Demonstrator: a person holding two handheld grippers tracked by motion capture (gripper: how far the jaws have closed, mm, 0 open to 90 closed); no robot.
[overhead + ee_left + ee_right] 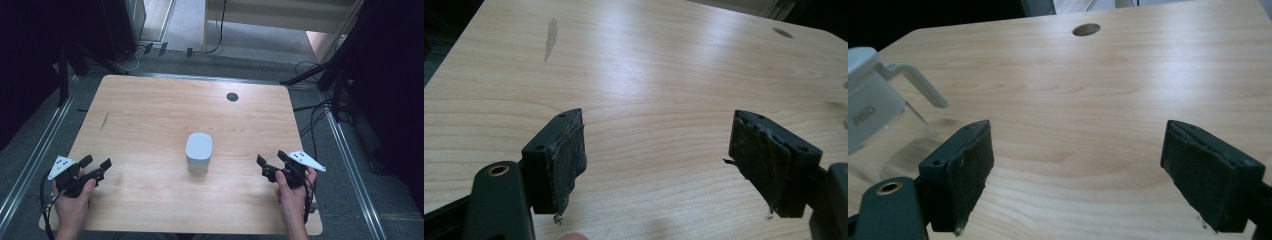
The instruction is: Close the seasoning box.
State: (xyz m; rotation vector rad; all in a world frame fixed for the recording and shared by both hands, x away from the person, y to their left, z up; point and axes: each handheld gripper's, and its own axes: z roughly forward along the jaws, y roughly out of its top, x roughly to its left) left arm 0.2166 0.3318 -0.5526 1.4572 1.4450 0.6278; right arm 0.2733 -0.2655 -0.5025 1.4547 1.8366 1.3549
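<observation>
A white-lidded clear plastic jug point(199, 152) stands mid-surface between both tools; the right tool point(272, 163), jaws apart, sits slightly nearer than the equally spread left tool point(96, 165).

— What was the surface you worked at?

— You had a light wooden table point(150, 110) with rounded corners, its grain running side to side. A round dark hole point(232, 97) sat near its far edge, and a thin dark streak point(104, 121) marked the far left part.

— And on it?

— One clear jug point(199, 152) with a white lid (handle point(918, 82) white too) stood near your table's middle.
</observation>
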